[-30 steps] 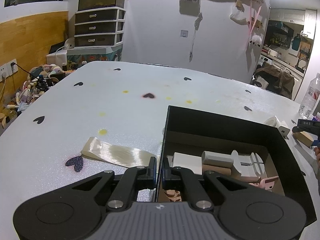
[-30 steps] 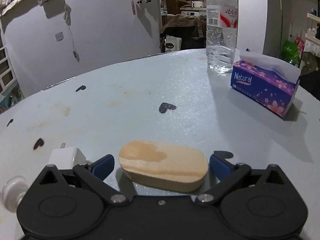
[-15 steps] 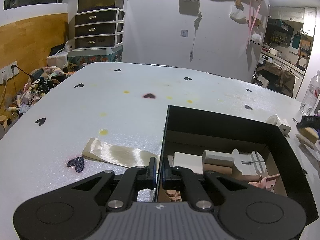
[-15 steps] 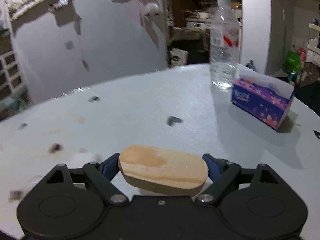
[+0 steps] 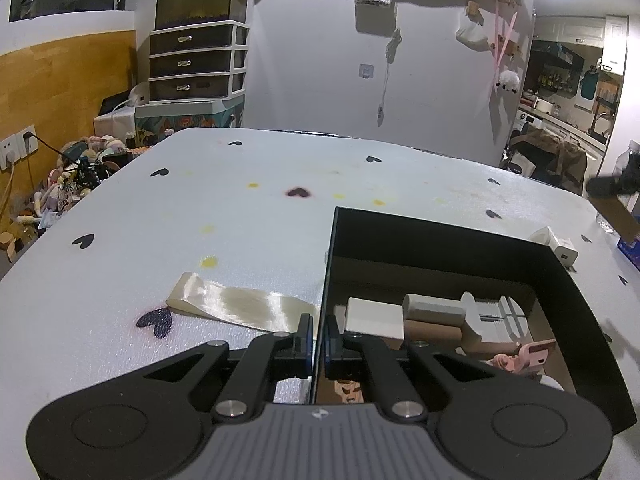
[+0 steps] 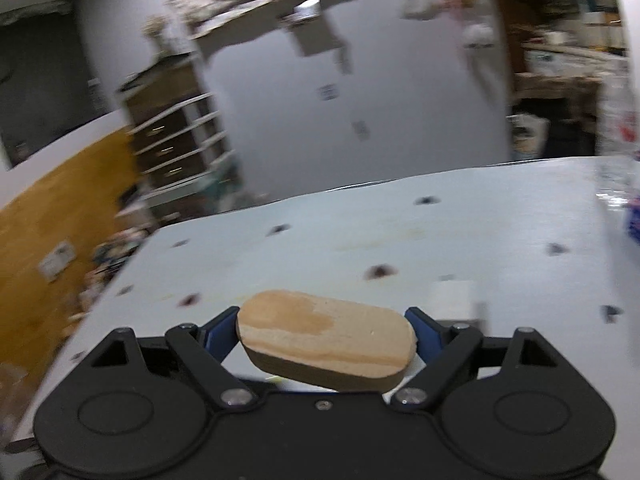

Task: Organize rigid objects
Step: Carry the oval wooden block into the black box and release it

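My right gripper [image 6: 326,330] is shut on an oval wooden block [image 6: 326,338] and holds it in the air above the white table [image 6: 400,232]. It shows blurred at the right edge of the left wrist view [image 5: 614,196]. My left gripper [image 5: 316,338] is shut on the left wall of an open black box [image 5: 440,240]. The box holds a white block [image 5: 374,318], a grey cylinder [image 5: 434,308], a white slotted piece [image 5: 498,316] and a pink piece [image 5: 532,354].
A cream ribbon strip [image 5: 240,304] lies on the table left of the box. A white charger plug [image 5: 558,246] sits behind the box's right corner. A tissue pack [image 5: 630,246] and a water bottle are at the far right.
My right gripper closed on the wooden block, lifted it off the table and swung left. The left gripper and the box have stayed put.
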`<state>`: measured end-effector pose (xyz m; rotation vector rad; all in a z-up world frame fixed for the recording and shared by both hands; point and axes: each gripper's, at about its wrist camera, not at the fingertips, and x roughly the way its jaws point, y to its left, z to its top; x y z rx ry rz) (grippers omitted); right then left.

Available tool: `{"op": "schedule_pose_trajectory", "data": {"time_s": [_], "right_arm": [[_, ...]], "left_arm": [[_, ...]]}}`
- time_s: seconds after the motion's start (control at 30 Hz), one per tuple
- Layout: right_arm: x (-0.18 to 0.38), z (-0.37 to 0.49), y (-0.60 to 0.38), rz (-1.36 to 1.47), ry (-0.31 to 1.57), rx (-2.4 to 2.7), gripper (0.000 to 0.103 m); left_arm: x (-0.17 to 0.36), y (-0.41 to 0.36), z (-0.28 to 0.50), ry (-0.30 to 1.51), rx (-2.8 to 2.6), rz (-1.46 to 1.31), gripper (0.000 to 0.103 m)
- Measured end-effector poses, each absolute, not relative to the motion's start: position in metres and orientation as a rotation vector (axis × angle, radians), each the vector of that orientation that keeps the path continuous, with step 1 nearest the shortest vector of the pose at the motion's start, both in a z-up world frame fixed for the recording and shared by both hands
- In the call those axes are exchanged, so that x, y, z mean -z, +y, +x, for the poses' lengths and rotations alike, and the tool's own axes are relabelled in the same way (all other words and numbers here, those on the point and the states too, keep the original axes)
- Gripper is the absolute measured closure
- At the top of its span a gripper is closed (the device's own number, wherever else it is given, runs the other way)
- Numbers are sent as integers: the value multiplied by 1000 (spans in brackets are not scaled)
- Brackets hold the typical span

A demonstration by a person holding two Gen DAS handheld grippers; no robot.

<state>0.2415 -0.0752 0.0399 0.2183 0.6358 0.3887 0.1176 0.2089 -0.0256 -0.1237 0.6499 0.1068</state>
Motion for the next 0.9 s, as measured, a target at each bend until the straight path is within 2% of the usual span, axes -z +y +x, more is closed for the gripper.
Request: {"op": "schedule_pose_trajectory", "data": {"time_s": [0.4, 0.7, 0.8, 0.9], "right_arm": [[-19, 255, 42, 184, 929, -666, 15], [0, 272, 73, 134, 1000, -602, 15], [1, 272, 73, 132, 1000, -607, 7], [-3, 268, 69, 128, 986, -612, 6]], "left_arm": [[27, 210, 112, 629, -91, -131, 98], [27, 211, 110, 623, -78, -130, 99], [27, 211, 110, 624, -74, -129, 99], [27, 211, 109, 624, -73, -128, 99]]}}
